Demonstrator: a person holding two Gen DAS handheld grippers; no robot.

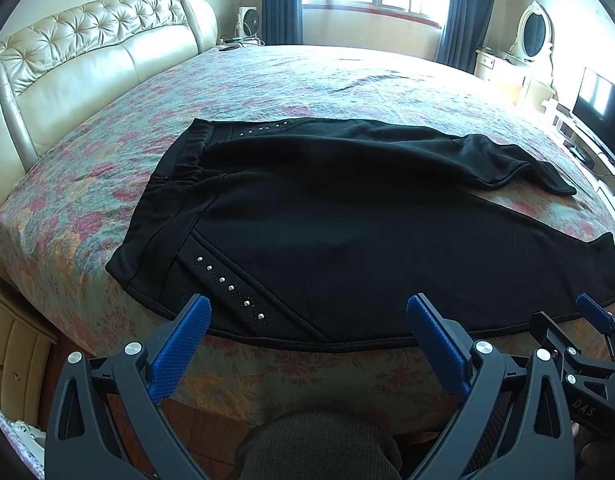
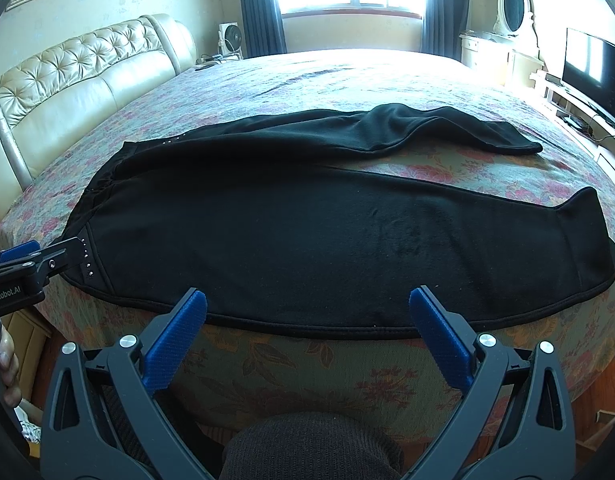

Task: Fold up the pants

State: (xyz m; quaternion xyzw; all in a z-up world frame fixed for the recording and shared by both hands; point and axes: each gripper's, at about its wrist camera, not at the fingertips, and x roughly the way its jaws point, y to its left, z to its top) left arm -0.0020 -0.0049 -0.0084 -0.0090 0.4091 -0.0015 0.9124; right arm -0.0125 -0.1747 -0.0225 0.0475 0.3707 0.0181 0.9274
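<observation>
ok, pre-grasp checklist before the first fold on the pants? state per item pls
1. Left claw open: ok, fingers wide apart, nothing between them.
2. Right claw open: ok, same, nothing held.
3. Pants laid out on the bed: ok, waistband to the left, legs running right.
4. Legs flat and aligned: not ok, the far leg is splayed away from the near leg and its cuff end is rumpled.
5. Near hem reachable: ok, the near edge runs along the bed's front edge, just ahead of both claws.
6. Claws clear of each other: ok, they sit side by side with a gap.
</observation>
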